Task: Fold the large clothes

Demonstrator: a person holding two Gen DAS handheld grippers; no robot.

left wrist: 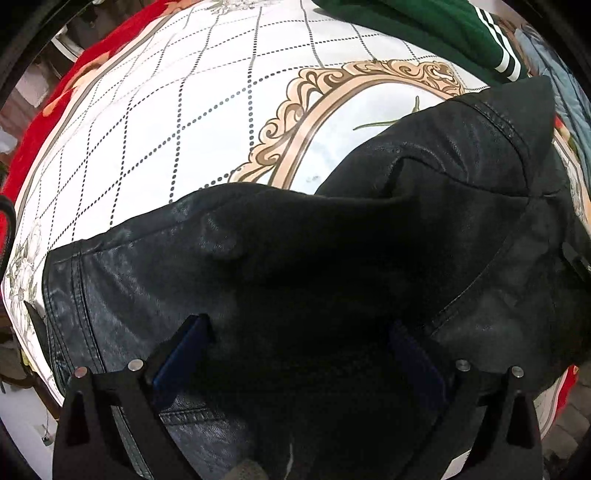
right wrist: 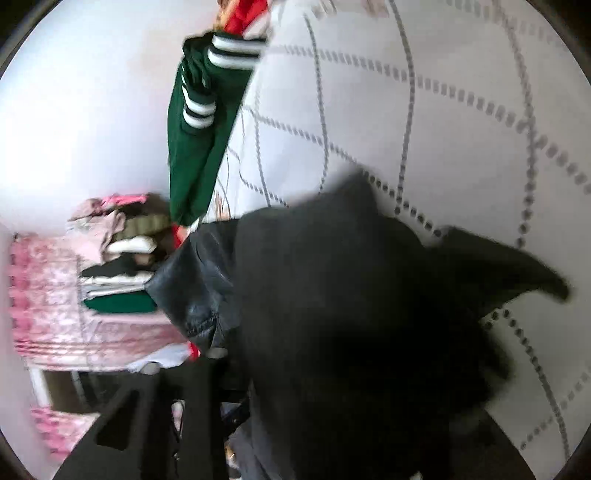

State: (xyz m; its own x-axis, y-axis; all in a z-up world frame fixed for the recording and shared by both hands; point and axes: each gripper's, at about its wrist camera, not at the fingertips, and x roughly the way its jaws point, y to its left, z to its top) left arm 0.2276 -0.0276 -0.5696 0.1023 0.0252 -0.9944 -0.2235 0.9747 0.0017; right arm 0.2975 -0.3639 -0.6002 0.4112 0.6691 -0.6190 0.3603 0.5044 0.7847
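A black leather jacket (left wrist: 295,266) lies on a white bedsheet (left wrist: 166,122) with a dotted grid and an ornate tan frame print. My left gripper (left wrist: 299,332) is open, its blue-padded fingers (left wrist: 184,350) spread wide just above the jacket. In the right wrist view the same jacket (right wrist: 332,314) fills the lower middle and hangs bunched over my right gripper (right wrist: 236,391). The right gripper's jaws are hidden under the leather; it looks shut on the jacket. The right view is blurred.
A green garment with white stripes (left wrist: 461,29) lies at the bed's far edge and shows in the right wrist view (right wrist: 199,122). A red blanket (left wrist: 48,110) borders the sheet. A stack of folded clothes (right wrist: 122,258) sits on a pink-covered surface (right wrist: 55,306) beside the bed.
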